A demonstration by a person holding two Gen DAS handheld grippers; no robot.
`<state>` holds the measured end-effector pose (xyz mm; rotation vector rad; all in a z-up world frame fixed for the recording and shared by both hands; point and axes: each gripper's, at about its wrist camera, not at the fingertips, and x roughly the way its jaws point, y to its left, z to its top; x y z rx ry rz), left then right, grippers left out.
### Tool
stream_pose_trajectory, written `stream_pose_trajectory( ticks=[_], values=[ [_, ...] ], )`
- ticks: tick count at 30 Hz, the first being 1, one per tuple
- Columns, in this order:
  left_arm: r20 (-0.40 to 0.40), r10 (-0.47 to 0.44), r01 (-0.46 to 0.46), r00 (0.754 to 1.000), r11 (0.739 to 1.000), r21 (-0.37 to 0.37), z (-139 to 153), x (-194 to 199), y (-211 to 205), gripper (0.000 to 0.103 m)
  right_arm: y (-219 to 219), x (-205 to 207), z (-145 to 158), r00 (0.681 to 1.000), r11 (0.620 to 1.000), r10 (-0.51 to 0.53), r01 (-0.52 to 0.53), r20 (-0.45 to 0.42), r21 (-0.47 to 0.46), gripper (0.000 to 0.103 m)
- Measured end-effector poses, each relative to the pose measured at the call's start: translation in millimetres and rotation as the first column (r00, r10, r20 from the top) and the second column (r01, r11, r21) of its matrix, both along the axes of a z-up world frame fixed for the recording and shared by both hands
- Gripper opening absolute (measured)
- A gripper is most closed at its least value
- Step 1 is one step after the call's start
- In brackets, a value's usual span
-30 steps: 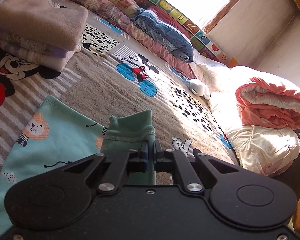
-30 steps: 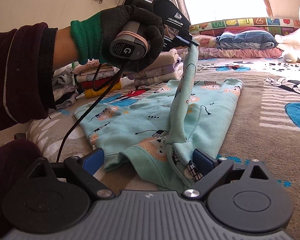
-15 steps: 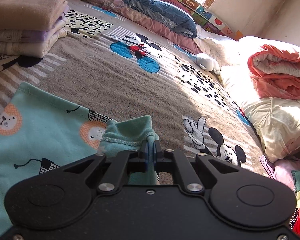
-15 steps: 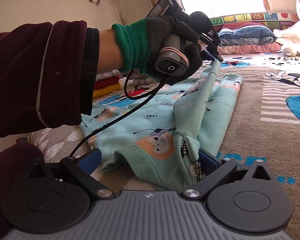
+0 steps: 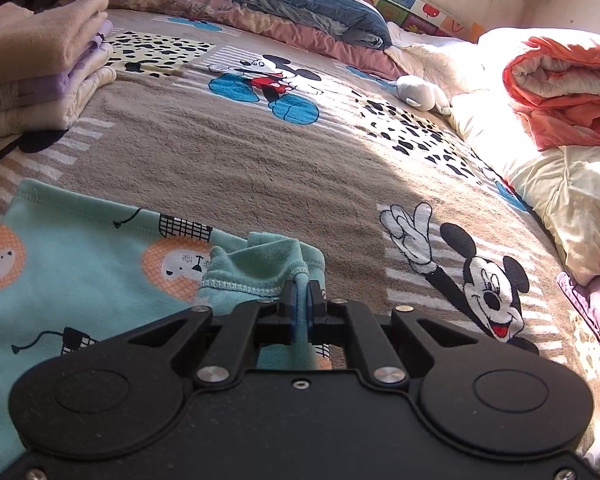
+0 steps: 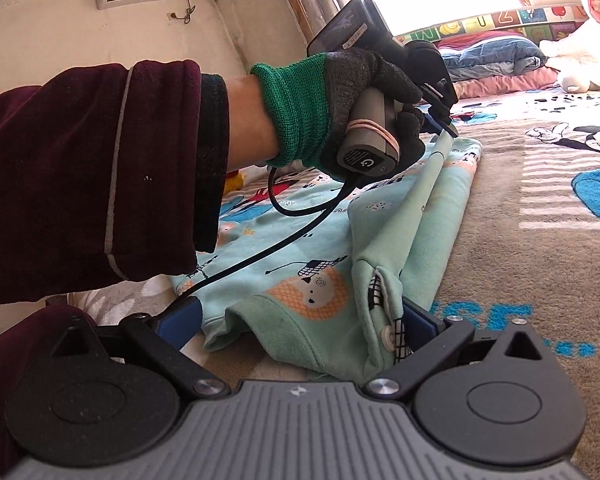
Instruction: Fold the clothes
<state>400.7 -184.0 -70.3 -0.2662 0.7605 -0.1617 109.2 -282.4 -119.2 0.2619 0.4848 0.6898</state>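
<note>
Left tongs (image 5: 300, 292) are pressed together on a bunched bit of the mint shirt (image 5: 76, 280), pinching a hemmed edge with white stitching so the fabric pokes up in a little tuft right at the tips. In the right wrist view you can see the same tongs (image 6: 446, 126) held low over the far end of the shirt (image 6: 300, 248), with a strip of the fabric running up to them in a taut ridge. The left hand (image 6: 364, 100) wears a dark glove with a green cuff, wrapped round the grey handle, dark red sleeve (image 6: 100, 184) behind it, and a black cable (image 6: 284, 240) loops down from the handle across the shirt.

Right tongs (image 6: 298, 320) are spread wide, blue pads on either side of the near end of the shirt. The right pad sits right against a folded lump of cloth with a small white button; the left pad stands clear of the fabric, so nothing is gripped there.

The shirt, with orange lions and little black nets printed on it, lies on the bed (image 5: 260, 168), on a brownish Mickey Mouse blanket, partly folded over itself along its length. A stack of folded clothes (image 5: 40, 72) is at far left, pillows (image 5: 312, 4) at the head, and a rolled orange quilt (image 5: 568, 88) off to the right.
</note>
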Motion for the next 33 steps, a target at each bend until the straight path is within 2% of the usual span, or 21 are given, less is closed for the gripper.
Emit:
stream_pose_trajectory(
  ticks=[4,6,10,15,17,20,24,27,30,33],
  values=[
    [-0.017,-0.005,0.006,1.000,0.998,0.062,-5.0,4.5,-9.0,0.004,0.8,-1.8,0.3,1.000,1.000,0.000,0.000,0.000,0.001,0.101],
    [-0.011,-0.031,0.032,0.999,0.998,0.046,-4.4,6.5,-10.3,0.007,0.5,-1.9,0.6,1.000,1.000,0.000,0.000,-0.002,0.004,0.101],
    [0.051,-0.087,0.086,0.995,0.996,0.010,9.2,6.7,-6.2,0.007,-0.5,-1.7,0.9,1.000,1.000,0.000,0.000,-0.004,0.012,0.101],
    [0.097,-0.143,0.133,0.985,0.986,0.099,20.1,3.2,1.2,0.007,-4.1,-3.2,2.4,1.000,0.999,-0.009,0.009,-0.007,0.032,0.100],
    [0.102,-0.191,0.175,0.976,0.974,0.146,18.8,1.1,0.3,0.007,-5.1,-4.5,5.4,1.000,0.999,-0.018,0.018,-0.004,0.029,0.100],
    [0.091,-0.256,0.229,0.962,0.945,0.233,10.7,-0.5,-4.4,0.007,-3.3,-12.2,16.0,0.998,0.998,-0.051,0.051,0.034,-0.025,0.099],
    [0.061,-0.305,0.276,0.950,0.916,0.292,0.0,0.8,-8.7,0.007,8.0,-27.8,27.5,0.980,0.980,-0.092,0.120,0.174,-0.157,0.097],
    [0.050,-0.337,0.302,0.940,0.892,0.335,-6.2,0.8,-13.6,0.007,20.3,-27.2,30.7,0.964,0.970,-0.068,0.123,0.256,-0.207,0.096],
    [0.043,-0.359,0.318,0.932,0.869,0.378,-11.8,1.5,-18.4,0.007,30.6,-20.3,33.2,0.958,0.971,-0.031,0.097,0.286,-0.220,0.096],
    [0.034,-0.375,0.333,0.926,0.856,0.395,-16.5,3.2,-19.9,0.007,36.6,-9.6,28.0,0.972,0.969,-0.027,0.083,0.234,-0.231,0.096]
  ],
)
